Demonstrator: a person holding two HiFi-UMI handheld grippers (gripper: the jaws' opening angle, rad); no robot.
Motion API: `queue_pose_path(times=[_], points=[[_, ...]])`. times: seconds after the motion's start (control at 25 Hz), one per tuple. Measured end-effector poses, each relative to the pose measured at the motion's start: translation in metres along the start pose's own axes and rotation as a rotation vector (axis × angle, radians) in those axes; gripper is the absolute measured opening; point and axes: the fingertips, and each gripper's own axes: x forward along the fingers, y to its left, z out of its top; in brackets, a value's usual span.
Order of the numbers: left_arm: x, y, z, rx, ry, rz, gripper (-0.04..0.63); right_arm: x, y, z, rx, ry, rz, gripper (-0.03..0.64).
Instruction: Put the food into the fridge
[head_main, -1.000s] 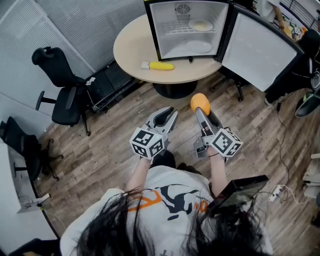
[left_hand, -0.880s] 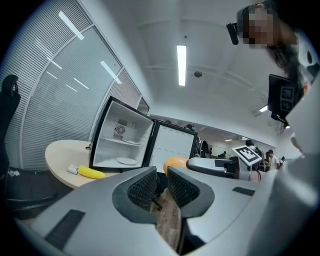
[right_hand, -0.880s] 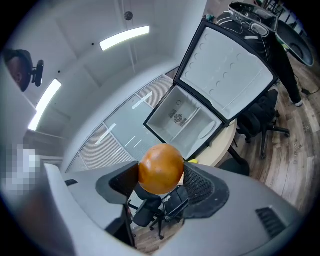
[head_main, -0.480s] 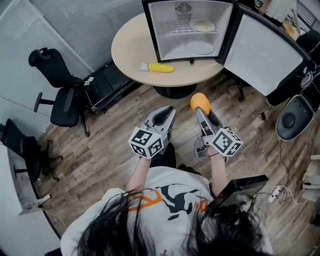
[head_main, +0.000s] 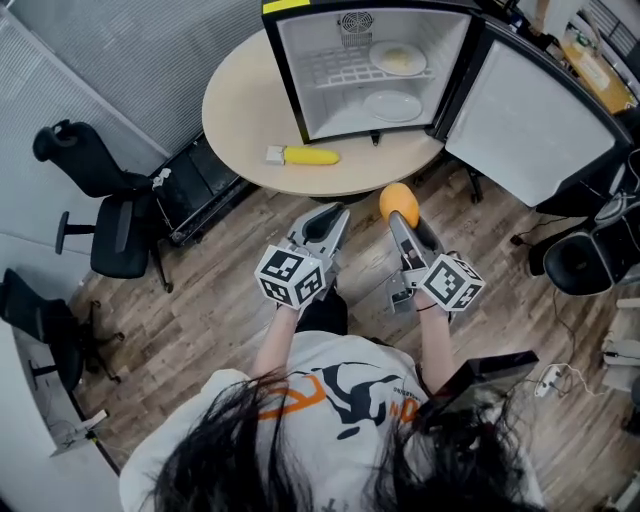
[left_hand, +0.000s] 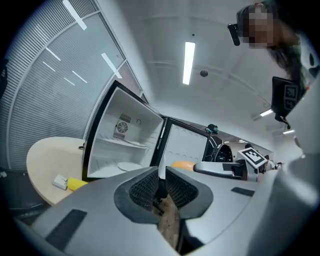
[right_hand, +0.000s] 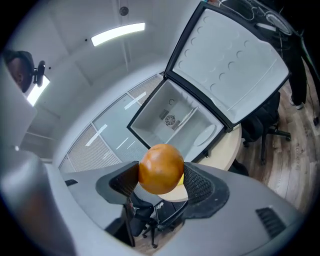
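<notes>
Right gripper (head_main: 401, 214) clamps orange (right_hand: 160, 168); left gripper (left_hand: 160, 183) narrow, empty.
Head view shows banana (head_main: 311, 156) on table (head_main: 240, 100); right gripper view's orange mostly hides it.

Floor (head_main: 200, 300) looks like matt wood planks, tabletop (head_main: 240, 110) smooth beige, fridge (head_main: 300, 90) lining white plastic, orange (head_main: 399, 203) pretty glossy, right gripper (head_main: 402, 222) pads (right_hand: 200, 184) rough-textured.

My left gripper (head_main: 333, 218) and right gripper (head_main: 404, 222) are smooth grey shells with dark mesh pads (left_hand: 142, 189). Each carries a white cube (head_main: 291, 277) of black square markers. I wear a white T-shirt (head_main: 330, 362) printed orange and black, under long dark hair (head_main: 250, 450).
</notes>
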Motion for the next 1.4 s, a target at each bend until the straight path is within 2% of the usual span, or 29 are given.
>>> queue_pose_path(times=[0.36, 0.6, 0.84, 1.12, 1.4], points=[[0.036, 0.064, 0.027, 0.017, 0.022, -0.040, 0.049, 0.082, 0.000, 0.022, -0.004, -0.014, -0.021, 0.291], [0.046, 0.116, 0.041, 0.008, 0.025, -0.040, 0.049, 0.138, 0.008, 0.020, -0.005, -0.006, -0.017, 0.291], [0.058, 0.150, 0.044, -0.011, 0.040, -0.073, 0.049, 0.179, 0.009, 0.016, 0.002, 0.005, -0.027, 0.291], [0.065, 0.164, 0.042, -0.032, 0.049, -0.107, 0.051, 0.194, 0.011, 0.019, -0.025, -0.007, -0.062, 0.291], [0.066, 0.166, 0.038, -0.047, 0.047, -0.092, 0.049, 0.199, 0.013, 0.024, -0.039, 0.006, -0.052, 0.291]])
